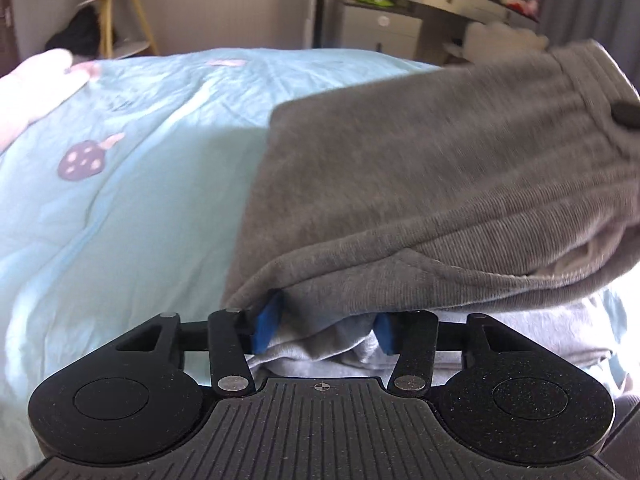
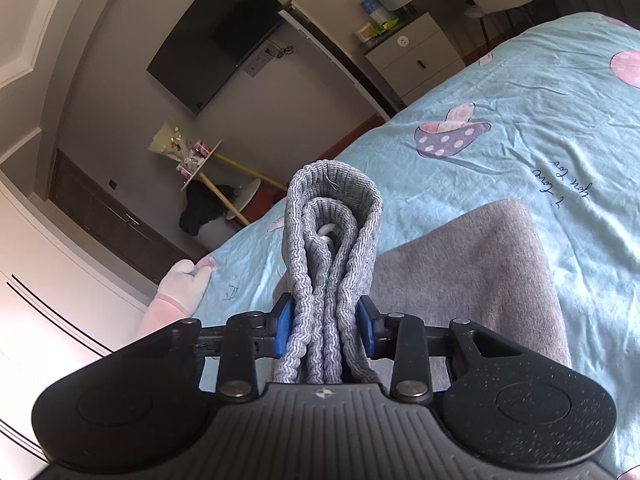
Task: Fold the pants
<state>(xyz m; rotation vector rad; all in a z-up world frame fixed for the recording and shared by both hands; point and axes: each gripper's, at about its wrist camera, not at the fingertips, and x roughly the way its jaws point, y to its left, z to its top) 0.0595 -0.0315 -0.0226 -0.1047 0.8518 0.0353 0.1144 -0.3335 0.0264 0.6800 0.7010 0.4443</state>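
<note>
Grey pants (image 1: 420, 184) lie folded on a light blue bedspread (image 1: 120, 184). In the left wrist view my left gripper (image 1: 326, 326) sits at the near edge of the pants, its blue pads (image 1: 266, 322) apart with bunched cloth between them and the top layer draped over them. In the right wrist view my right gripper (image 2: 326, 326) is shut on the ribbed waistband (image 2: 334, 248), which stands doubled up between the blue pads (image 2: 285, 326). The rest of the pants (image 2: 480, 276) lie flat to the right on the bedspread (image 2: 520, 128).
A pink and white plush toy (image 2: 176, 292) lies at the bed's left edge. Past the bed stand a yellow-legged side table (image 1: 120, 20), a white drawer unit (image 1: 380, 36) and a dressing desk. A wall-mounted TV (image 2: 216, 40) hangs opposite.
</note>
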